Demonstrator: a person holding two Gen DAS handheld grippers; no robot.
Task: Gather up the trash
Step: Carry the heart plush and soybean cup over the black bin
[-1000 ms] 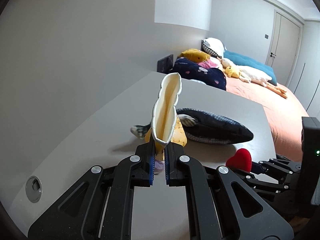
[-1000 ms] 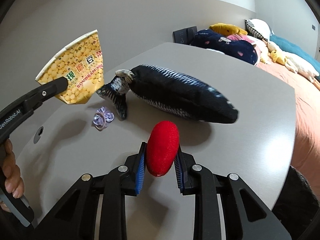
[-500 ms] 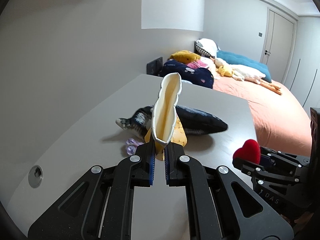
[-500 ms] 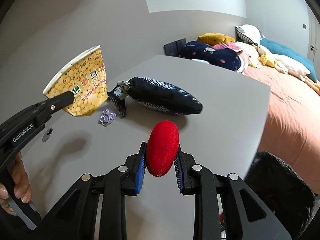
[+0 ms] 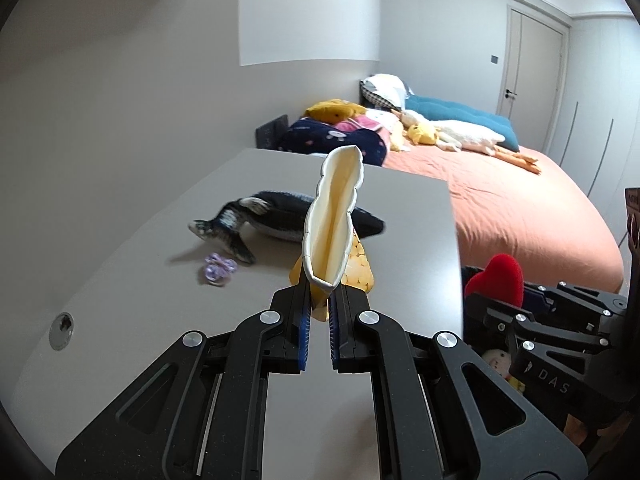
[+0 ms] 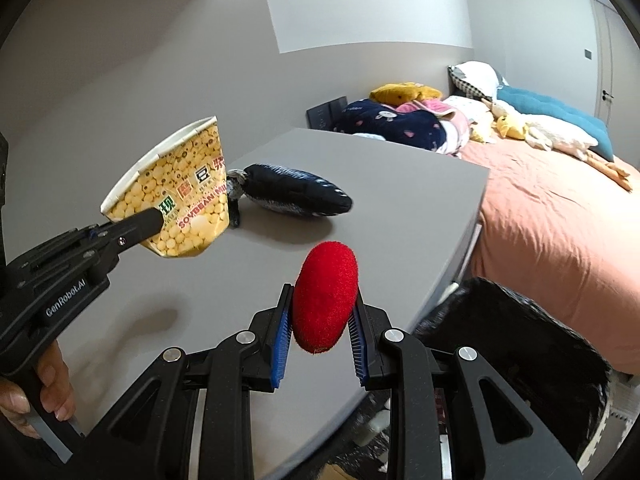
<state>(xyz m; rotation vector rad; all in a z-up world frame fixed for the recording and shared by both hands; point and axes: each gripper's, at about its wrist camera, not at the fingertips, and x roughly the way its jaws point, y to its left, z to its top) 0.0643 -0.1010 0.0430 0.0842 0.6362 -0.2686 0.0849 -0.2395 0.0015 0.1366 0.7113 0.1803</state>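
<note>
gray table now recedes as both grippers, left pinching cup, right pinching red plush, back off (toward the dark bag, likely for dumping).

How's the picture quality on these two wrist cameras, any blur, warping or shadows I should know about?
Left wrist view: strong fisheye bending and dark corners; the fish toy and purple hair tie are slightly smeared, while the flattened paper cup stays sharp. Right wrist view: same warping, even soft light, a faint shadow on the table; the red plush is crisp.
</note>
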